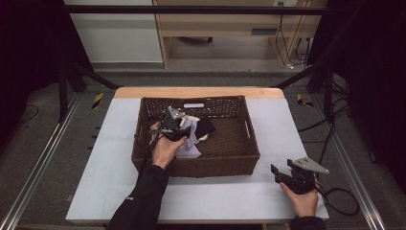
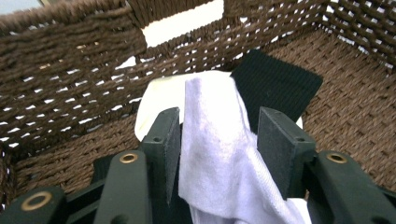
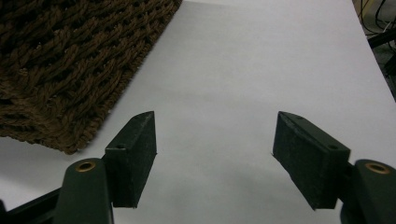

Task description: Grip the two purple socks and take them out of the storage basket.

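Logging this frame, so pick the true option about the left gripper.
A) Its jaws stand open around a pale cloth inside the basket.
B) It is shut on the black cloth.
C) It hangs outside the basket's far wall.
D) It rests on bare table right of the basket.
A: the left gripper has its jaws apart, the pale cloth draped between them, inside the woven basket.

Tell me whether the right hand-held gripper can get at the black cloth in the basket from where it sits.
Probably not without moving: the right hand-held gripper sits outside the wicker basket, whose wall stands between it and the black cloth.
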Motion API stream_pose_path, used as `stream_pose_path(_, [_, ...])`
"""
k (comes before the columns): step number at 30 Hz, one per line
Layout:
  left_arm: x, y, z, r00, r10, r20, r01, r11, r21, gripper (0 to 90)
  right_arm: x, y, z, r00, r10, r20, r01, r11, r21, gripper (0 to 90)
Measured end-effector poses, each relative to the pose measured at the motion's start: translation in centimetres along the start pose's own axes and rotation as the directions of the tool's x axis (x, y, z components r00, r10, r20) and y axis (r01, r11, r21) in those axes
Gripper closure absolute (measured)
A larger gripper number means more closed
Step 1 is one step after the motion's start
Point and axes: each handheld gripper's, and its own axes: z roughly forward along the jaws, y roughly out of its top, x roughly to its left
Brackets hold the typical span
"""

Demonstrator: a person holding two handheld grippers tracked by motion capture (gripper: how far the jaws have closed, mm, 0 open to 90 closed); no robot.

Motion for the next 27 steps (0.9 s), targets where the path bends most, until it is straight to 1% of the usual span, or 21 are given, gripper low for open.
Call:
stream_pose_path(3, [0.0, -0.1, 0.2, 1.0, 0.002, 0.009, -0.003, 0.9999, 0.015, 48.8, 0.0, 0.0, 0.0, 1.0, -0.002, -0.001, 0.002, 1.0, 0.003, 31.7])
stream_pose_path(5, [0.0, -0.1, 0.5, 0.9998, 0.001, 0.018, -0.002, 0.9993, 0.036, 47.1, 0.0, 0.0, 0.1, 1.0, -0.006, -0.002, 0.006, 1.0, 0.004, 31.7])
stream_pose_path(6, [0.0, -0.2, 0.7, 0.9997, 0.004, 0.026, -0.006, 0.9985, 0.054, 45.4, 0.1, 0.0, 0.1, 1.0, -0.003, -0.003, 0.003, 1.0, 0.004, 31.7])
stream_pose_path(9, [-0.2, -0.2, 1.1, 0.9989, 0.024, 0.04, -0.027, 0.9962, 0.083, 41.8, 0.1, 0.0, 0.0, 1.0, 0.0, -0.005, 0.0, 1.0, 0.004, 31.8])
stream_pose_path(12, [-0.4, -0.3, 1.4, 0.9985, 0.038, 0.04, -0.042, 0.9929, 0.111, 43.1, 0.1, 0.1, 0.0, 1.0, -0.001, -0.006, 0.001, 1.0, 0.005, 32.1])
stream_pose_path(13, [-0.5, -0.3, 1.4, 0.9983, 0.041, 0.041, -0.046, 0.9914, 0.122, 45.0, 0.1, 0.1, 0.0, 1.0, -0.001, -0.007, 0.001, 1.0, 0.005, 32.2])
stream_pose_path(14, [-0.5, -0.3, 1.6, 0.9983, 0.038, 0.043, -0.044, 0.9889, 0.142, 49.7, 0.1, 0.0, 0.0, 1.0, 0.001, -0.008, -0.001, 1.0, 0.009, 32.4])
stream_pose_path(16, [-0.5, -0.3, 1.6, 0.9985, 0.033, 0.044, -0.04, 0.9861, 0.161, 56.3, 0.2, 0.1, 0.0, 0.9999, 0.003, -0.011, -0.002, 1.0, 0.012, 32.9])
stream_pose_path(17, [-0.5, -0.3, 1.6, 0.9985, 0.033, 0.044, -0.04, 0.9861, 0.161, 59.1, 0.2, 0.1, 0.0, 0.9999, 0.003, -0.011, -0.002, 1.0, 0.012, 32.9])
stream_pose_path(18, [-0.5, -0.3, 1.5, 0.9984, 0.029, 0.048, -0.037, 0.9843, 0.172, 59.1, 0.2, 0.0, 0.0, 0.9999, 0.002, -0.013, -0.002, 1.0, 0.012, 33.2])
stream_pose_path(19, [-0.5, -0.3, 1.5, 0.9984, 0.03, 0.048, -0.038, 0.983, 0.18, 64.0, 0.2, 0.0, 0.0, 0.9999, 0.001, -0.014, 0.0, 1.0, 0.013, 33.6])
stream_pose_path(21, [-0.5, -0.3, 1.4, 0.9986, 0.026, 0.046, -0.035, 0.9816, 0.188, 69.9, 0.2, 0.0, 0.0, 0.9999, -0.001, -0.016, 0.001, 1.0, 0.013, 33.9])
stream_pose_path(23, [-0.4, -0.3, 1.2, 0.9987, 0.022, 0.046, -0.03, 0.9815, 0.189, 76.1, 0.2, 0.0, 0.0, 0.9999, -0.001, -0.017, 0.002, 1.0, 0.014, 34.1])
stream_pose_path(24, [-0.4, -0.2, 1.0, 0.999, 0.02, 0.039, -0.027, 0.9826, 0.184, 79.2, 0.2, 0.0, 0.0, 0.9998, -0.002, -0.017, 0.003, 1.0, 0.013, 34.6])
stream_pose_path(25, [-0.4, -0.2, 1.0, 0.999, 0.02, 0.039, -0.027, 0.9826, 0.184, 80.0, 0.2, 0.0, 0.0, 0.9998, -0.001, -0.019, 0.002, 1.0, 0.013, 34.9])
stream_pose_path(26, [-0.4, -0.2, 0.9, 0.9993, 0.02, 0.033, -0.025, 0.9847, 0.173, 80.0, 0.2, 0.0, 0.0, 0.9998, -0.001, -0.019, 0.002, 1.0, 0.013, 34.9])
stream_pose_path(27, [-0.3, -0.2, 0.5, 0.9995, 0.014, 0.03, -0.018, 0.9895, 0.143, 81.6, 0.2, 0.0, 0.0, 0.9998, -0.002, -0.021, 0.002, 1.0, 0.015, 35.3])
